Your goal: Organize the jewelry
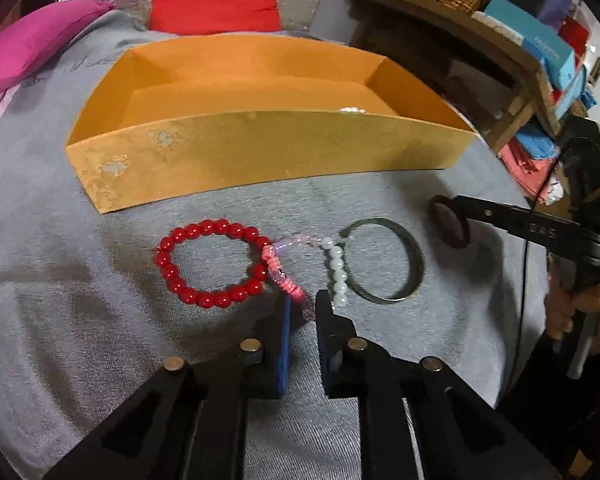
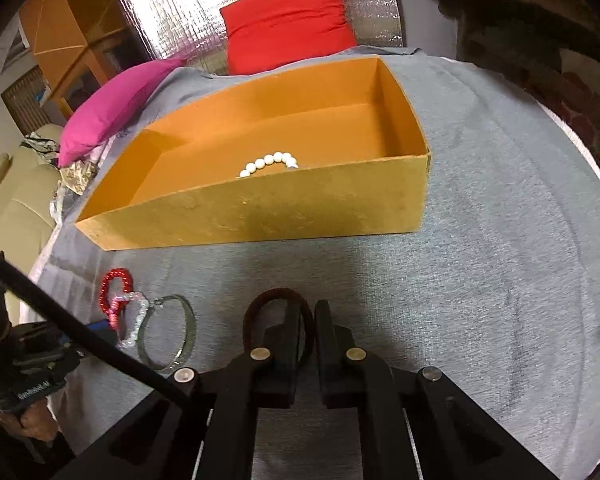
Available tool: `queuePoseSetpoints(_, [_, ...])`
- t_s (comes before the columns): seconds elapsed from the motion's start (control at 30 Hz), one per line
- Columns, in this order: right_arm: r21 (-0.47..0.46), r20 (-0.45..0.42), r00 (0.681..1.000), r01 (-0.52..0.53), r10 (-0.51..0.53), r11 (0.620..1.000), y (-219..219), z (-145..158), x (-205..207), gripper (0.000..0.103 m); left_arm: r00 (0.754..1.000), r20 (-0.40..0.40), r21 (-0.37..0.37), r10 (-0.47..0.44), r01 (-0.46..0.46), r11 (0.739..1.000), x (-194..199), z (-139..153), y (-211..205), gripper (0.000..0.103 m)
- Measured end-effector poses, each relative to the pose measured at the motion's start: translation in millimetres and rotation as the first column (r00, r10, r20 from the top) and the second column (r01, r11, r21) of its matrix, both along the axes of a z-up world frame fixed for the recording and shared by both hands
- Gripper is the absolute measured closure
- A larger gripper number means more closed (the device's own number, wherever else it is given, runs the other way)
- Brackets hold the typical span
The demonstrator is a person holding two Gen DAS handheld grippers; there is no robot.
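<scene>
The right gripper (image 2: 307,320) is closed on a dark red ring bracelet (image 2: 278,300), near the orange box (image 2: 260,212) already holding a white bead bracelet (image 2: 270,161). A clear lift over the front wall is advised before release. The left gripper (image 1: 303,308), jaws narrowly parted and empty, straddles the pink-and-white bead strand (image 1: 288,280) on the grey cloth (image 1: 80,300).

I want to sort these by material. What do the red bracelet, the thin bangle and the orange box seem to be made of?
Red bracelet: glossy round beads with bright highlights, probably glass or plastic.
Thin bangle: a flat, dull grey-green band, likely metal.
Orange box: matte paper-covered cardboard; the front skin is scuffed and peeling.
</scene>
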State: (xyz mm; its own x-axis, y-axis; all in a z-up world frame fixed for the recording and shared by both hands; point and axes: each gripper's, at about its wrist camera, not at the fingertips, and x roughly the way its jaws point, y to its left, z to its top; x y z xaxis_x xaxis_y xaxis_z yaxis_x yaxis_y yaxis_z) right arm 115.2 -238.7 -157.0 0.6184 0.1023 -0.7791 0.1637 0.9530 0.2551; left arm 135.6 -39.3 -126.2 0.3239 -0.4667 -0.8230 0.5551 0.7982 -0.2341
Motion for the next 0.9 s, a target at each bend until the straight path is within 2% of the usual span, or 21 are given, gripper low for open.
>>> queuePoseSetpoints(0.07, [0.002, -0.001, 1.0, -0.003, 0.003, 1.0, 1.2, -0.1, 0.1, 0.095, 0.999, -0.021, -0.018, 0.026, -0.027, 0.999, 4.1, -1.5, 0.7, 0.073])
queuePoseSetpoints(0.2, [0.007, -0.007, 1.0, -0.008, 0.008, 1.0, 1.1, -1.0, 0.2, 0.095, 0.999, -0.017, -0.036, 0.05, -0.051, 0.998, 6.3, -2.5, -2.3, 0.071])
queuePoseSetpoints(0.23, [0.009, -0.008, 1.0, -0.006, 0.006, 1.0, 0.2, -1.2, -0.2, 0.095, 0.999, -0.011, -0.037, 0.051, -0.051, 0.998, 6.0, -2.5, -3.8, 0.073])
queuePoseSetpoints(0.27, [0.009, -0.008, 1.0, -0.006, 0.006, 1.0, -0.2, -1.3, -0.9, 0.095, 0.999, -0.007, -0.04, 0.051, -0.051, 0.998, 6.0, -2.5, -4.8, 0.086])
queuePoseSetpoints(0.3, [0.01, -0.008, 1.0, -0.005, 0.005, 1.0, -0.7, -1.4, -1.4, 0.095, 0.999, -0.009, -0.044, 0.046, -0.047, 0.998, 5.9, -2.8, -6.7, 0.095])
queuePoseSetpoints(0.57, [0.021, -0.013, 1.0, 0.002, -0.002, 1.0, -6.2, -1.8, -0.8, 0.095, 0.999, 0.044, -0.048, 0.004, -0.001, 0.999, -1.3, 5.5, -10.4, 0.096])
queuePoseSetpoints(0.67, [-0.012, -0.022, 1.0, 0.009, -0.01, 1.0, -5.4, -1.2, -0.3, 0.094, 0.998, 0.055, -0.054, -0.002, 0.005, 0.999, -1.1, 9.0, -7.0, 0.096])
queuePoseSetpoints(0.8, [-0.002, -0.052, 0.998, 0.021, -0.021, 1.0, -6.7, -4.7, 1.2, 0.06, 0.998, 0.058, -0.047, -0.005, 0.008, 0.999, -0.6, 11.2, -2.3, 0.096])
queuePoseSetpoints(0.9, [-0.03, -0.046, 0.999, 0.01, -0.011, 1.0, -2.7, -4.9, 1.2, 0.058, 0.996, 0.083, -0.009, -0.016, 0.017, 1.0, -5.8, 12.1, -0.3, 0.096])
